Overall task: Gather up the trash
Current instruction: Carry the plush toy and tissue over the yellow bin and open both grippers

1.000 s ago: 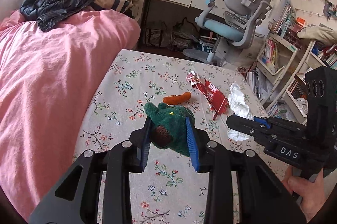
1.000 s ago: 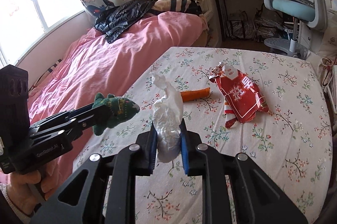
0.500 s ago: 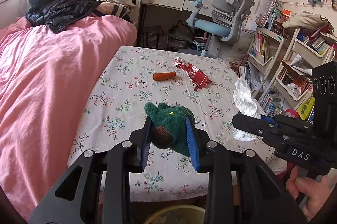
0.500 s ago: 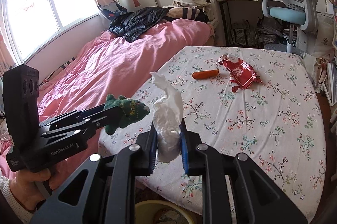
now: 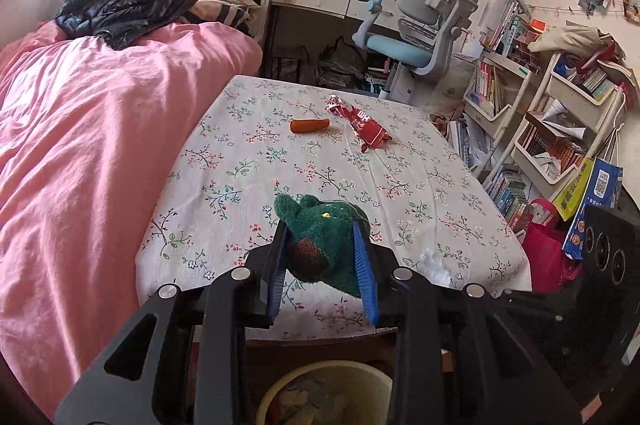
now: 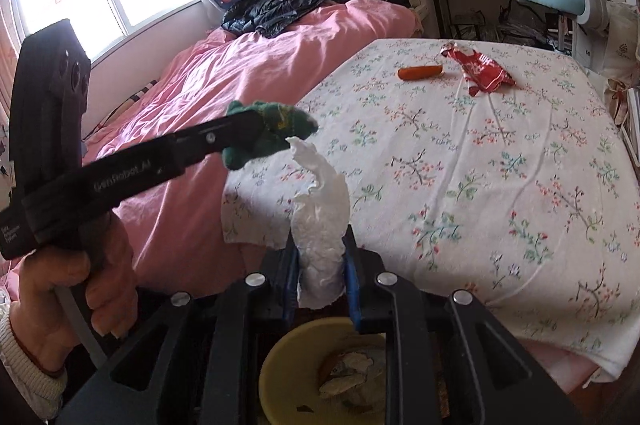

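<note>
My left gripper (image 5: 323, 267) is shut on a green plush toy (image 5: 324, 241), held in the air past the table's near edge; it also shows in the right wrist view (image 6: 268, 133). My right gripper (image 6: 320, 265) is shut on a crumpled white tissue (image 6: 320, 221), held above a yellow bin (image 6: 288, 353) that holds scraps. The bin also shows in the left wrist view (image 5: 280, 385). A red snack wrapper (image 5: 362, 123) and an orange carrot-like piece (image 5: 309, 125) lie on the far part of the floral table (image 5: 248, 185).
A bed with a pink duvet (image 5: 80, 145) runs along the table's left side, a black jacket (image 5: 120, 11) on it. A grey-blue desk chair (image 5: 420, 37) stands behind the table. Bookshelves (image 5: 540, 113) and bags (image 5: 552, 245) crowd the right.
Both grippers have pulled back from over the table to beyond its near edge, still holding the toy and the tissue. The yellow bin has come into view beneath them.
</note>
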`<state>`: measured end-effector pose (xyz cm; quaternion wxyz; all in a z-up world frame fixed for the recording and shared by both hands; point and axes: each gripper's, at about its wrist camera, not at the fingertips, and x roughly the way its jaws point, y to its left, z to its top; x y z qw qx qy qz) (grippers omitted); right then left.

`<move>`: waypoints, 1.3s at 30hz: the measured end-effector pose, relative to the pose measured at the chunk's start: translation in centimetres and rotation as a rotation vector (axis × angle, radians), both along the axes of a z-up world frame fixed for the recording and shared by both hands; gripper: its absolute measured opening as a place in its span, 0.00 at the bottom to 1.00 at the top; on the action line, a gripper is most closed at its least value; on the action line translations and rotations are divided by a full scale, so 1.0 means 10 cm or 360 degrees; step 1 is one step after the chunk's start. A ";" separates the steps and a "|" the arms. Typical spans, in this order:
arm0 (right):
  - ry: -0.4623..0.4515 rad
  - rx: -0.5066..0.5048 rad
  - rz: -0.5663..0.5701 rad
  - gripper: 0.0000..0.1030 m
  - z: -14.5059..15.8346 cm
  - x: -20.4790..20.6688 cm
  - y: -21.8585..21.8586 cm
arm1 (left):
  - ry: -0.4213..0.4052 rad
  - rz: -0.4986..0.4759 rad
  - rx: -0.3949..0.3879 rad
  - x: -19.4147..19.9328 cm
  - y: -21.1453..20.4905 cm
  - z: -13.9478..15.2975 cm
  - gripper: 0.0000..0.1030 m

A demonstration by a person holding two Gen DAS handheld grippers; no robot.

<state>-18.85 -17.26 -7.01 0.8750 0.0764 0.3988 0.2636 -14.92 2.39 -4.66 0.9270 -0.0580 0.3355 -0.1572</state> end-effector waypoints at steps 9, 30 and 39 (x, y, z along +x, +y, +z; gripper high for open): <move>0.0148 -0.0046 0.0098 0.21 -0.29 -0.38 0.30 | 0.0002 -0.0010 0.0001 -0.22 0.04 -0.01 0.29; 0.0294 -0.0110 -0.0124 0.74 -0.54 -0.67 0.08 | 0.0184 -0.0048 0.0202 -0.65 0.00 -0.35 0.29; -0.0196 -0.0636 -0.0646 0.93 -0.17 -0.86 0.00 | 0.0368 -0.0211 0.0384 -0.79 -0.28 -0.65 0.31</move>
